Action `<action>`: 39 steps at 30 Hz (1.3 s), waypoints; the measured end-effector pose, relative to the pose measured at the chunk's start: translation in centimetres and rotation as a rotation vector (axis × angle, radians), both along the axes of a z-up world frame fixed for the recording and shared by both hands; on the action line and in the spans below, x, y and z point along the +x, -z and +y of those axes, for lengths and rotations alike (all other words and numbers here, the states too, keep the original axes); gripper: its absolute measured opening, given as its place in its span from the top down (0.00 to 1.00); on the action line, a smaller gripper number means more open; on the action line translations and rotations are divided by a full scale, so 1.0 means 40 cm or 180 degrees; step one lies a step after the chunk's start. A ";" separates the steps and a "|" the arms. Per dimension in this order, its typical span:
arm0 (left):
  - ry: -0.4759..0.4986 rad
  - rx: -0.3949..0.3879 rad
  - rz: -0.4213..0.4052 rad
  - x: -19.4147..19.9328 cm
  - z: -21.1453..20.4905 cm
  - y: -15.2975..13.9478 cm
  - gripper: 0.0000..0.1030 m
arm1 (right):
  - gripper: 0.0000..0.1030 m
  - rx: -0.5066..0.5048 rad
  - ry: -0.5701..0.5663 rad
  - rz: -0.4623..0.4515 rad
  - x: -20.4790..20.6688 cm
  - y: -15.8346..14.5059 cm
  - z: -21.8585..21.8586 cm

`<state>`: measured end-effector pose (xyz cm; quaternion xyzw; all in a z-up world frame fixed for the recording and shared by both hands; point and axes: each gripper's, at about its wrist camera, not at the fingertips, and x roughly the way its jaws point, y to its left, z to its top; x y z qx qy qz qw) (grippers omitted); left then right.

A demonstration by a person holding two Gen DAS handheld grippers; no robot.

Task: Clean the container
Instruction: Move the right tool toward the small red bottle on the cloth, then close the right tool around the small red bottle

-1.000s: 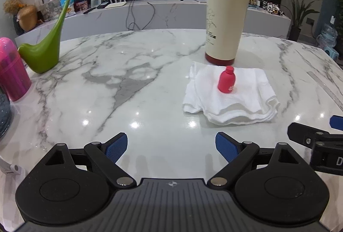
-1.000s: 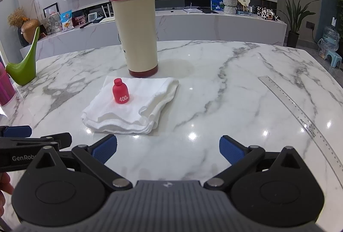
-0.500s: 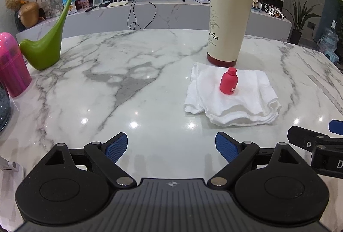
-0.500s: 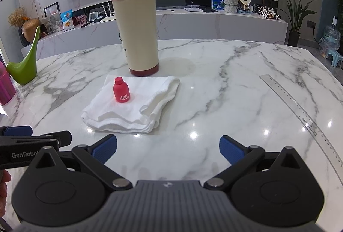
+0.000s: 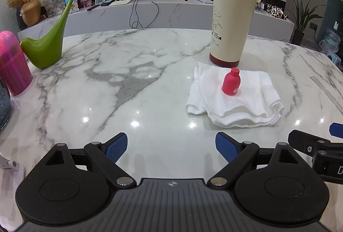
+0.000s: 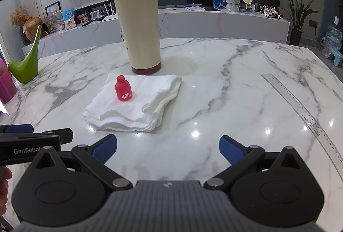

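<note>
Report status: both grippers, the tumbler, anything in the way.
Left gripper and right gripper open, empty, above the table. Tumbler upright, lid on, untouched. Small red bottle stands on the folded white cloth before it.

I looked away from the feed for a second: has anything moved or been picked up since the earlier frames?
Nothing on the table has visibly changed. Neither claw has taken hold of anything: the left claw and right claw are both open and empty above the marble. The small red bottle stands on the folded white cloth, in front of the cream tumbler, as before.
</note>
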<state>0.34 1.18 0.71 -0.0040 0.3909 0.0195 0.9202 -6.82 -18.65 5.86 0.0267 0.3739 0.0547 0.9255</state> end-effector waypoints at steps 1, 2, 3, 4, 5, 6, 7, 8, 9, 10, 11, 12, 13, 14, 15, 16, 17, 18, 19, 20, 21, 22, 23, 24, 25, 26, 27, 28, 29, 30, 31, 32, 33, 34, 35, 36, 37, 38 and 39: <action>-0.0001 0.0000 0.0001 0.000 0.000 0.000 0.12 | 0.00 0.0000 0.0000 0.0001 0.000 0.000 0.000; -0.0001 -0.0001 0.0002 0.000 0.000 0.000 0.12 | 0.00 0.0000 -0.0001 0.0000 0.000 0.001 0.000; -0.0002 -0.0001 0.0002 0.000 0.000 0.000 0.12 | 0.00 -0.0002 -0.0003 -0.0002 0.000 0.001 0.000; -0.0003 -0.0001 0.0003 0.000 0.000 0.000 0.12 | 0.00 -0.0004 -0.0006 -0.0003 0.000 0.001 0.000; -0.0003 -0.0002 0.0004 0.000 0.000 0.000 0.12 | 0.00 -0.0005 -0.0009 -0.0002 0.000 0.001 0.000; -0.0003 -0.0001 0.0005 0.001 -0.001 0.000 0.12 | 0.00 -0.0004 -0.0014 -0.0002 0.001 0.000 0.001; -0.0001 -0.0002 0.0004 0.002 -0.001 -0.001 0.12 | 0.00 0.0002 -0.0019 -0.0007 0.002 -0.001 0.000; 0.0002 -0.0003 0.0001 0.004 0.000 -0.001 0.12 | 0.00 0.0011 -0.0026 -0.0017 0.002 -0.002 0.000; 0.0007 -0.0005 -0.0004 0.007 0.000 -0.002 0.12 | 0.00 0.0016 -0.0040 -0.0034 0.003 -0.004 0.000; 0.0012 -0.0007 -0.0011 0.009 0.000 -0.004 0.12 | 0.00 0.0018 -0.0064 -0.0060 0.005 -0.007 0.001; 0.0009 -0.0008 -0.0021 0.012 0.001 -0.006 0.12 | 0.00 0.0020 -0.0087 -0.0085 0.007 -0.010 0.003; 0.0004 -0.0010 -0.0033 0.015 0.002 -0.009 0.12 | 0.01 0.0022 -0.0111 -0.0111 0.009 -0.013 0.004; -0.0002 -0.0011 -0.0045 0.018 0.003 -0.012 0.12 | 0.01 0.0024 -0.0134 -0.0136 0.011 -0.017 0.005; -0.0003 -0.0009 -0.0059 0.022 0.004 -0.015 0.12 | 0.01 0.0021 -0.0166 -0.0171 0.014 -0.020 0.008; -0.0001 -0.0005 -0.0076 0.027 0.005 -0.018 0.12 | 0.01 0.0012 -0.0201 -0.0217 0.017 -0.025 0.011; -0.0003 0.0010 -0.0086 0.032 0.006 -0.021 0.12 | 0.01 0.0000 -0.0232 -0.0265 0.020 -0.030 0.015; -0.0006 0.0030 -0.0093 0.038 0.007 -0.023 0.12 | 0.01 -0.0012 -0.0269 -0.0314 0.024 -0.034 0.019; -0.0010 0.0046 -0.0096 0.046 0.008 -0.025 0.12 | 0.02 -0.0025 -0.0308 -0.0361 0.029 -0.038 0.024; -0.0016 0.0061 -0.0096 0.054 0.008 -0.027 0.12 | 0.05 -0.0032 -0.0348 -0.0404 0.036 -0.042 0.028; -0.0018 0.0067 -0.0102 0.061 0.009 -0.029 0.12 | 0.07 -0.0033 -0.0392 -0.0446 0.043 -0.046 0.032; -0.0018 0.0067 -0.0111 0.067 0.009 -0.031 0.12 | 0.08 -0.0030 -0.0431 -0.0480 0.052 -0.049 0.036; -0.0019 0.0067 -0.0120 0.073 0.010 -0.033 0.12 | 0.11 -0.0019 -0.0457 -0.0505 0.061 -0.052 0.038; -0.0019 0.0081 -0.0118 0.080 0.010 -0.034 0.12 | 0.14 -0.0004 -0.0477 -0.0520 0.069 -0.053 0.041; -0.0020 0.0103 -0.0110 0.086 0.010 -0.034 0.12 | 0.16 0.0010 -0.0496 -0.0527 0.078 -0.053 0.043; -0.0021 0.0124 -0.0102 0.093 0.009 -0.034 0.12 | 0.19 0.0024 -0.0515 -0.0535 0.086 -0.054 0.045; -0.0021 0.0132 -0.0095 0.098 0.011 -0.033 0.12 | 0.21 0.0040 -0.0536 -0.0538 0.095 -0.054 0.048; -0.0024 0.0131 -0.0092 0.104 0.014 -0.033 0.12 | 0.21 0.0056 -0.0561 -0.0536 0.104 -0.053 0.052; -0.0031 0.0128 -0.0093 0.110 0.016 -0.033 0.12 | 0.25 0.0069 -0.0586 -0.0537 0.113 -0.053 0.058; -0.0042 0.0131 -0.0089 0.116 0.017 -0.032 0.12 | 0.28 0.0089 -0.0614 -0.0535 0.121 -0.052 0.063; -0.0053 0.0136 -0.0082 0.123 0.017 -0.030 0.12 | 0.29 0.0113 -0.0644 -0.0525 0.128 -0.051 0.068; -0.0065 0.0141 -0.0076 0.129 0.017 -0.029 0.12 | 0.30 0.0130 -0.0674 -0.0517 0.135 -0.049 0.074; -0.0076 0.0146 -0.0069 0.135 0.018 -0.027 0.12 | 0.31 0.0140 -0.0705 -0.0510 0.142 -0.046 0.081; -0.0087 0.0151 -0.0062 0.142 0.018 -0.025 0.13 | 0.34 0.0150 -0.0736 -0.0503 0.150 -0.044 0.088; -0.0099 0.0156 -0.0055 0.148 0.019 -0.024 0.14 | 0.41 0.0152 -0.0766 -0.0495 0.160 -0.041 0.095; -0.0109 0.0166 -0.0042 0.153 0.021 -0.022 0.14 | 0.46 0.0146 -0.0794 -0.0486 0.174 -0.040 0.102; -0.0123 0.0168 -0.0025 0.157 0.026 -0.019 0.14 | 0.47 0.0140 -0.0813 -0.0474 0.187 -0.038 0.108; -0.0147 0.0158 -0.0014 0.163 0.033 -0.017 0.14 | 0.47 0.0134 -0.0819 -0.0457 0.200 -0.035 0.113; -0.0176 0.0145 -0.0006 0.167 0.039 -0.015 0.14 | 0.49 0.0128 -0.0823 -0.0436 0.211 -0.029 0.118; -0.0205 0.0133 0.0004 0.171 0.047 -0.013 0.14 | 0.49 0.0129 -0.0825 -0.0406 0.220 -0.022 0.122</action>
